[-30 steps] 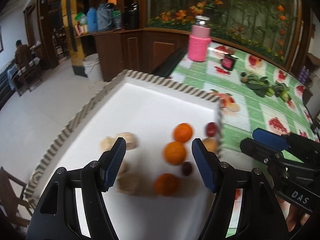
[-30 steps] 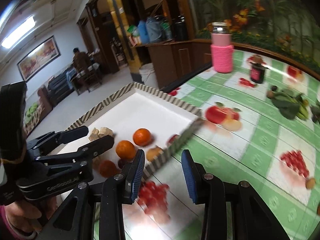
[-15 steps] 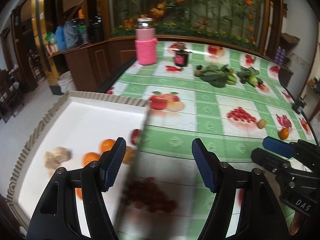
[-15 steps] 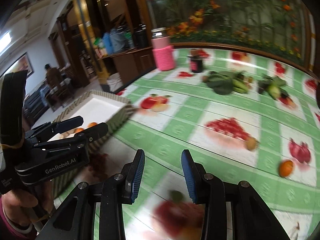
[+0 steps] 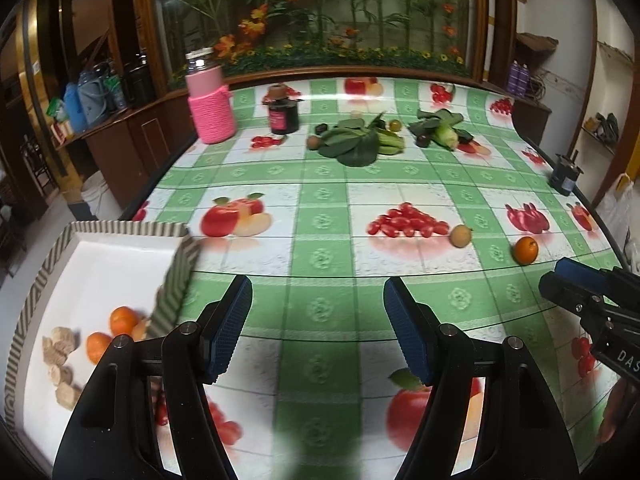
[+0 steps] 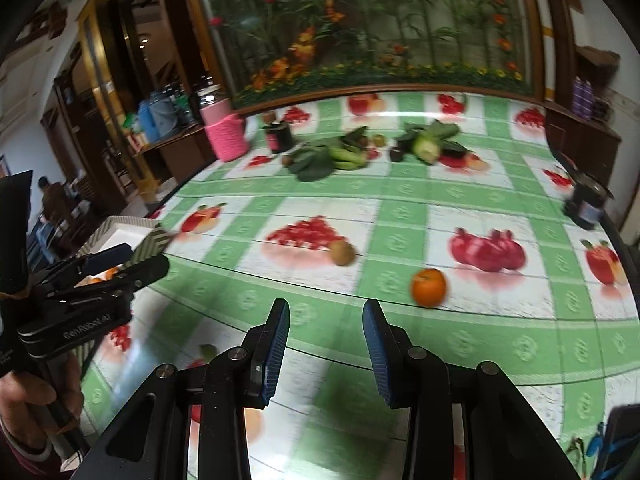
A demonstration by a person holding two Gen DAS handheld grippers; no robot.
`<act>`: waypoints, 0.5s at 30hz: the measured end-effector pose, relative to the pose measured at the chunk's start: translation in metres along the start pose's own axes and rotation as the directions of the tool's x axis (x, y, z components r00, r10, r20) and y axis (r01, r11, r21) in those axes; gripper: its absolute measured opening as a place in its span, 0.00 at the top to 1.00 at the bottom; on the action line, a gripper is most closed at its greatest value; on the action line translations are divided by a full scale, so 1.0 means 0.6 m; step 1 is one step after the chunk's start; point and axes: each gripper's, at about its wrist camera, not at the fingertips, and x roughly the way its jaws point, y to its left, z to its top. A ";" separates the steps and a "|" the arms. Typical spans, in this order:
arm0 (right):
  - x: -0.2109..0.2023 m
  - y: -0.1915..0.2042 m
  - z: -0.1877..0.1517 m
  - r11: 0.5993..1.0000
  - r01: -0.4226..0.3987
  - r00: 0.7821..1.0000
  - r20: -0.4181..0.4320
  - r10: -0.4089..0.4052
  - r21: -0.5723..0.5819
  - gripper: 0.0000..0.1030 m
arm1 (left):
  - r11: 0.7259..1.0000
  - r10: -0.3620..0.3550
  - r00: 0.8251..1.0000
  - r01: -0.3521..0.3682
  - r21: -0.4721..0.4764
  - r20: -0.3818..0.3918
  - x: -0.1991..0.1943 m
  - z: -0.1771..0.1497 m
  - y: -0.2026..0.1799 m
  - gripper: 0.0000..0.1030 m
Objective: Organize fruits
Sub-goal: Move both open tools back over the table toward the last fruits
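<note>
A white tray with a striped rim (image 5: pixel 48 264) sits at the table's left edge and holds oranges (image 5: pixel 122 320) and several beige pieces (image 5: pixel 60 346); it also shows in the right wrist view (image 6: pixel 128 226). A loose orange (image 5: pixel 525 250) (image 6: pixel 429 287) and a brownish round fruit (image 5: pixel 461 236) (image 6: pixel 342 252) lie on the green checked tablecloth. My left gripper (image 5: pixel 316 328) is open and empty above the cloth, right of the tray. My right gripper (image 6: pixel 326 350) is open and empty, short of the loose orange.
At the back stand a pink knitted jar (image 5: pixel 210 98), a dark jar (image 5: pixel 284 114), leafy greens (image 5: pixel 356 144) and more vegetables (image 5: pixel 440 130). A small dark can (image 5: pixel 564 174) is at the right edge. Printed fruit pictures cover the cloth.
Both grippers have swung right, away from the tray and toward the middle of the table. The loose orange and brownish fruit have come into view. Both stay open and empty.
</note>
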 end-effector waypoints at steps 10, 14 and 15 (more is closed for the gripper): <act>0.017 -0.092 -0.007 0.993 0.073 0.997 -0.045 -0.069 0.092 0.63 | 0.998 -0.058 0.997 0.059 0.033 -0.054 0.046 0.012 -0.047 0.33; 0.043 -0.100 0.009 0.994 0.079 0.994 -0.077 -0.074 0.071 0.63 | 0.994 -0.099 0.992 0.102 0.033 -0.078 0.064 0.021 -0.062 0.33; 0.052 -0.101 0.014 0.995 0.077 0.994 -0.089 -0.072 0.063 0.63 | 0.993 -0.109 0.991 0.112 0.033 -0.084 0.068 0.023 -0.065 0.33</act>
